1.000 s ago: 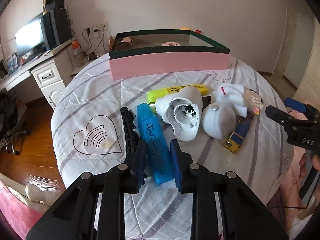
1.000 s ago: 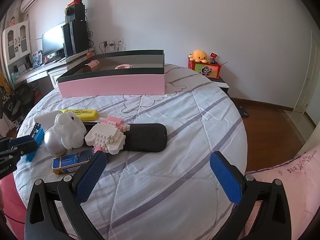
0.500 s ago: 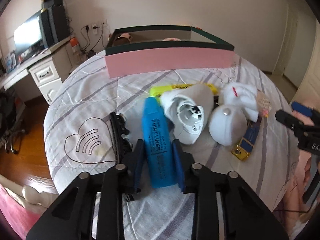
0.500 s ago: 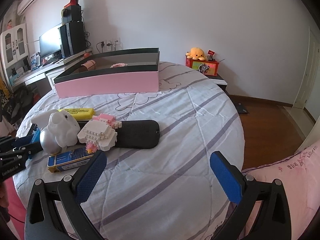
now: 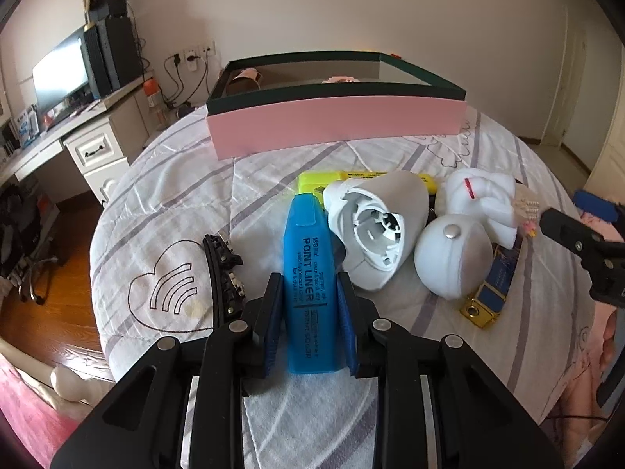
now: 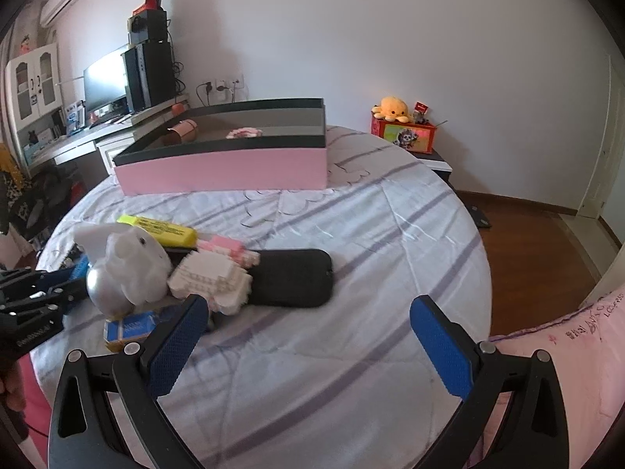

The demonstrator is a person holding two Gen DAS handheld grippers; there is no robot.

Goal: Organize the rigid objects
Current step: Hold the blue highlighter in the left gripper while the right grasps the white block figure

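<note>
My left gripper [image 5: 310, 297] is shut on a blue Point Liner highlighter [image 5: 308, 262], its pads against both sides of the body. Beside it lie a white plastic cone-shaped part [image 5: 379, 226], a white rabbit figure on a round base [image 5: 457, 250], a yellow highlighter [image 5: 343, 178], a blue-and-gold lighter [image 5: 490, 293] and a black hair clip [image 5: 222, 273]. My right gripper [image 6: 308, 336] is open and empty above the bedspread, near a white-and-pink brick model [image 6: 213, 277] and a black case [image 6: 293, 281]. The pink box [image 5: 336, 117] stands behind.
The round bed [image 6: 351, 234] has a drop to wooden floor on all sides. A desk with monitor [image 5: 58, 74] stands far left. A side table holds an orange plush and a red box [image 6: 402, 129]. The box holds a pink roll and a small pink item.
My left gripper moved forward around the blue highlighter and closed on it. My right gripper drifted a little closer to the brick model, still open.
</note>
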